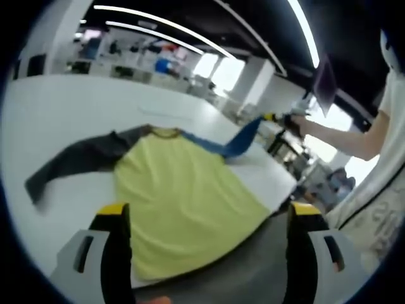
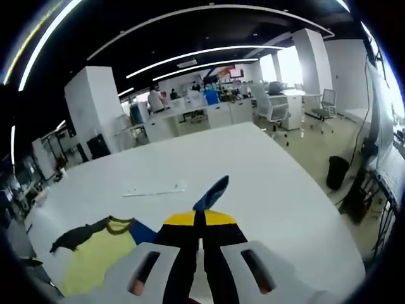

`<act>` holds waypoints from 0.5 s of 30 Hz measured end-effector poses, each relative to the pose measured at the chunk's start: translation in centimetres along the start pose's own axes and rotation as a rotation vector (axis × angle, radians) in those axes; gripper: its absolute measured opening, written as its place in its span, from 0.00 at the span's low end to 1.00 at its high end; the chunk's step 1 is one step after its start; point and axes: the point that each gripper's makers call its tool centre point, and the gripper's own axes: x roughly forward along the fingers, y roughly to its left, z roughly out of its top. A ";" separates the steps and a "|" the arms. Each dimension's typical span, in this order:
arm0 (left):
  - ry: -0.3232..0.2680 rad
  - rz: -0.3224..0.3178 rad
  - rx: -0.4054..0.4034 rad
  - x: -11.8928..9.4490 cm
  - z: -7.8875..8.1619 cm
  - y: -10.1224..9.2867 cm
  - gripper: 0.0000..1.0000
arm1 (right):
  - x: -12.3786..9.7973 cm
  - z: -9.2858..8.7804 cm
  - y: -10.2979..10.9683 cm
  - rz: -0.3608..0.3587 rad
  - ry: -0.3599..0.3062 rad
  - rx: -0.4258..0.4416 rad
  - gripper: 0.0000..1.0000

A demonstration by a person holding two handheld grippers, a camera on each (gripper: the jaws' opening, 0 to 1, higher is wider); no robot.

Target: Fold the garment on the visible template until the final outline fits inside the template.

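The left hand-held gripper (image 1: 205,218) hovers low over the near edge of the large white tabletop (image 1: 76,107), its yellow-tipped black jaws spread wide apart and holding nothing. In the left gripper view, a person's bare forearm reaches in from the right, carrying the right hand-held gripper (image 1: 278,118) raised above the far side of the tabletop. That right hand-held gripper (image 2: 200,221) has its jaws pressed together on the blue sleeve (image 2: 212,192) of the garment, lifting it so the cloth stretches up off the surface.

The yellow short-bodied shirt with one dark grey sleeve and one blue sleeve (image 1: 183,202) lies flat, front up, near the tabletop's near edge, the grey sleeve (image 1: 76,161) trailing out loosely to the side. A thin pale strip (image 2: 154,189) lies on the tabletop well beyond the shirt.

Around stands an open office: white pillars, long ceiling strip lights (image 2: 202,54), desks, grey office chairs (image 2: 272,104) and bright windows.
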 end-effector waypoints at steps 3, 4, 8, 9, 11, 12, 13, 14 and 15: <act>-0.003 0.005 0.000 -0.2 0.1 0.2 0.99 | 0.1 0.5 1.5 0.030 -0.005 -0.023 0.02; -0.004 0.007 -0.001 -0.3 0.1 0.3 0.99 | 0.1 0.7 1.9 0.037 -0.009 -0.024 0.02; -0.006 0.013 -0.005 -0.5 0.1 0.4 0.99 | 0.1 1.6 3.5 0.071 -0.026 -0.025 0.02; -0.006 0.015 -0.006 -0.5 0.1 0.5 0.99 | 0.1 1.7 3.8 0.077 -0.029 -0.030 0.02; -0.006 0.016 -0.007 -0.5 0.1 0.5 0.99 | 0.2 2.0 4.5 0.095 -0.031 -0.039 0.02; -0.007 0.018 -0.007 -0.6 0.1 0.6 0.99 | 0.2 2.1 4.9 0.102 -0.032 -0.043 0.02; -0.008 0.020 -0.007 -0.6 0.1 0.6 0.99 | 0.2 2.2 5.2 0.107 -0.033 -0.046 0.02; -0.009 0.021 -0.008 -0.6 0.1 0.6 0.99 | 0.1 2.4 5.6 0.116 -0.036 -0.048 0.02; -0.010 0.022 -0.008 -0.7 0.1 0.6 0.99 | 0.0 2.5 5.9 0.121 -0.039 -0.047 0.02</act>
